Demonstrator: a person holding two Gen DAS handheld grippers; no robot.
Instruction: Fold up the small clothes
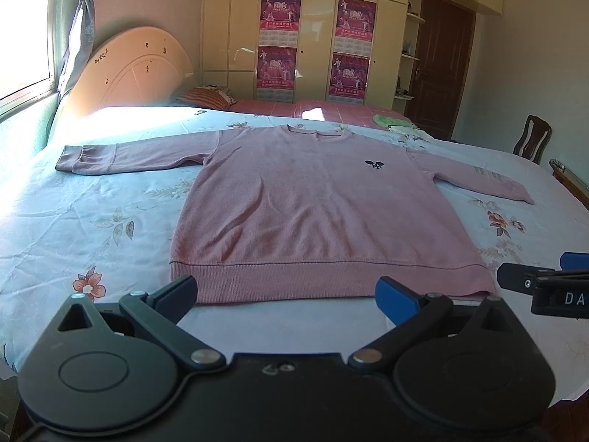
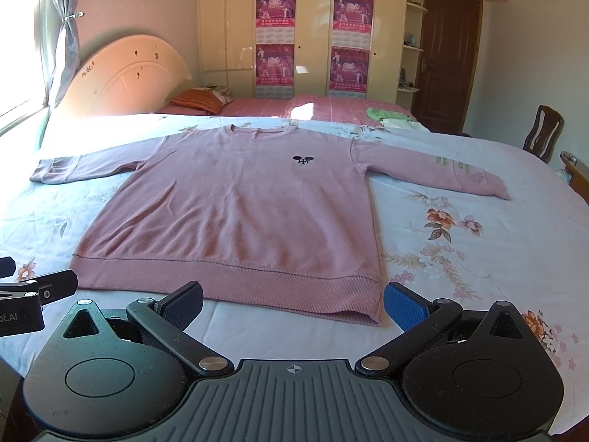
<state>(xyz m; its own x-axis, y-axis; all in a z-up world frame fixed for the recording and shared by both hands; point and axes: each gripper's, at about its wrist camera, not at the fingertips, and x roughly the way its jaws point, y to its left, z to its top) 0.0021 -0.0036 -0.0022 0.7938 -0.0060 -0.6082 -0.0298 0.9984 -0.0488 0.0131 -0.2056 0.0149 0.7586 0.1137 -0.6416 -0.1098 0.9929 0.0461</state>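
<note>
Left tool (image 1: 287, 293) and right tool (image 2: 293, 300) both spread wide, empty, poised just short of the near hem. Pink sweater (image 2: 235, 213) lies flat, face up on the bed (image 2: 478, 228), sleeves spread left and right; apparently laid out ready for folding.

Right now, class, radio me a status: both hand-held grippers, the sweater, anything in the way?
Left hand-held gripper open, empty. Right hand-held gripper open, empty. Pink sweater flat on the bedsheet, sleeves spread, unfolded. Nothing on it.
</note>
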